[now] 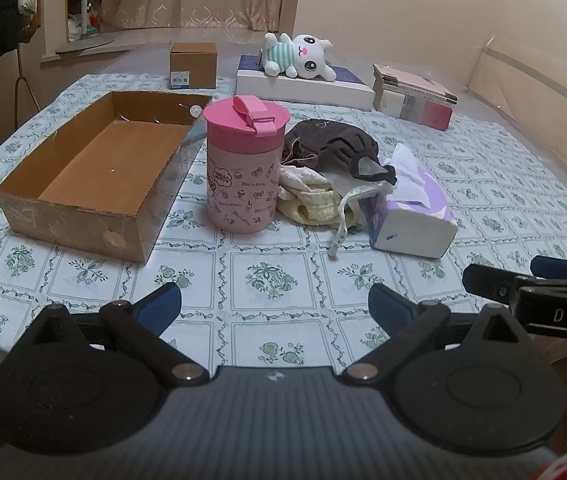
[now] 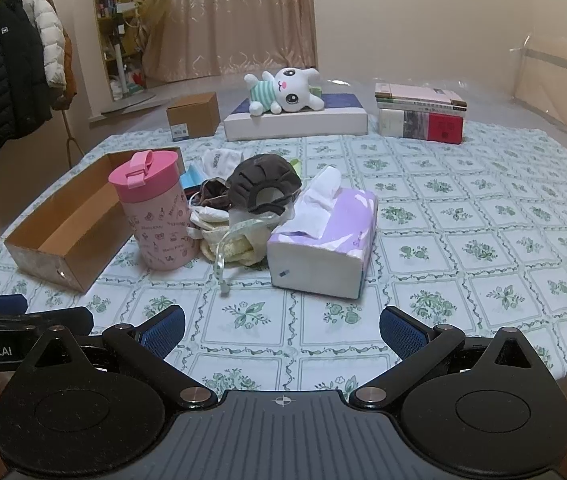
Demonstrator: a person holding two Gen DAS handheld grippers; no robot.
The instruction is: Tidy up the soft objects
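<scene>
A pile of soft things lies mid-table: a dark brown cap (image 1: 331, 144) (image 2: 265, 180), pale yellow cloth (image 1: 311, 202) (image 2: 231, 244) and a measuring tape (image 1: 343, 216) (image 2: 223, 252). A purple tissue pack (image 1: 415, 208) (image 2: 327, 236) lies to its right. An open cardboard box (image 1: 91, 168) (image 2: 67, 232) stands empty at the left. A white plush toy (image 1: 303, 56) (image 2: 287, 92) lies on a flat box at the back. My left gripper (image 1: 275, 304) and right gripper (image 2: 283, 332) are open and empty, low over the table's near edge.
A pink Hello Kitty cup (image 1: 243, 164) (image 2: 153, 212) stands between box and pile. A small brown carton (image 1: 193, 64) (image 2: 193, 118) and stacked books (image 1: 415, 98) (image 2: 421, 114) sit at the back. Coats (image 2: 7, 68) hang at the left. The right gripper's fingers (image 1: 495, 284) show in the left wrist view.
</scene>
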